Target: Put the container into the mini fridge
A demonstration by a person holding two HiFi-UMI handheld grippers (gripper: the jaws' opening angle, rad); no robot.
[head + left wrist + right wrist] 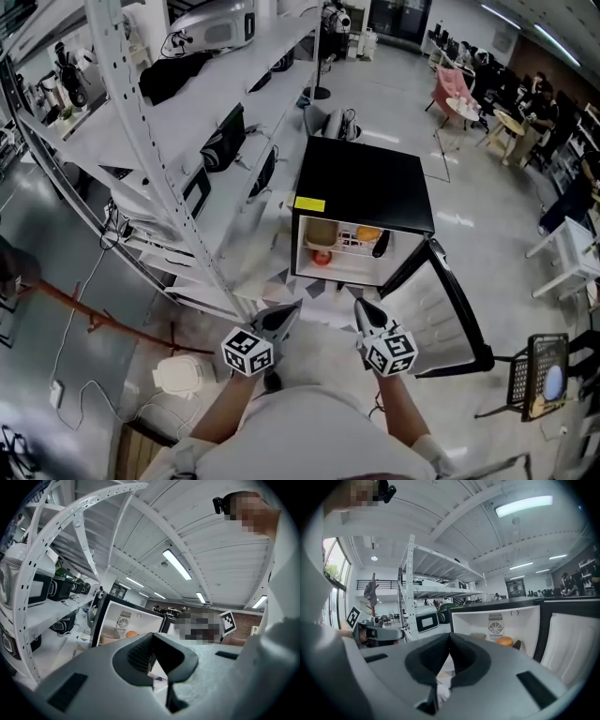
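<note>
At the bottom centre of the head view the person's pale shirt (300, 431) filled the frame, with both bare forearms (223, 412) reaching up out of it, slightly spread and about level with each other. A tall white rack (187, 122) took up the upper left. Just right of it, in the middle of the frame, stood the black fridge (361, 183), its door (441, 309) swung wide open toward the lower right.

The left gripper (289, 311) and the right gripper (362, 307) were held side by side below the fridge opening, apart from each other, both pointing up the frame at it. In its own view the left gripper (153, 634) had its jaws together with nothing between them. The right gripper (449, 634) likewise had its jaws closed on nothing.

A tan container (322, 232) sat inside the fridge at the left of the upper shelf. An orange thing (368, 233) lay to its right, and a dark bottle (380, 245) leaned at the right edge.
</note>
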